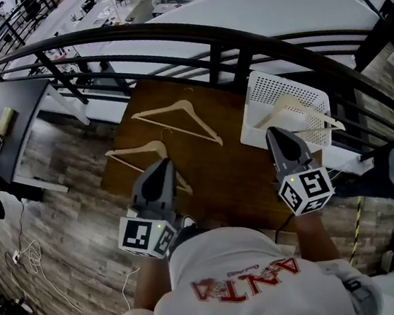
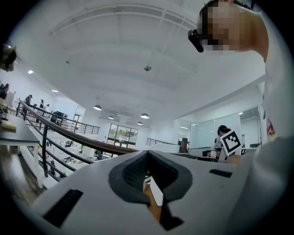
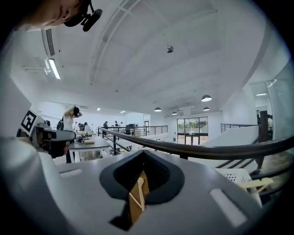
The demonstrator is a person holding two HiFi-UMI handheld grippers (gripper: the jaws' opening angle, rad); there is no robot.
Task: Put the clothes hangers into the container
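While both grippers hover closed and empty, two hangers lie on the desk and one in the basket.
The far hanger (image 1: 178,120) and near hanger (image 1: 139,152), shallow wooden triangles, lie flat on the brown wood desk (image 1: 221,179), long axes slanting from far left to near right. A third hanger (image 1: 294,109) rests crosswise in the white perforated basket (image 1: 266,84) at the desk's right. The left gripper (image 1: 163,163) and right gripper (image 1: 274,132) have their fingers pressed together, gripping nothing.

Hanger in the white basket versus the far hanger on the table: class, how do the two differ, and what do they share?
The hanger in the basket rests inside the white perforated basket; the far hanger lies flat on the bare brown table. The hanger in the basket seems to poke one end over the rim; the far hanger sits wholly on the table. Both are pale wooden hangers of the same shape.
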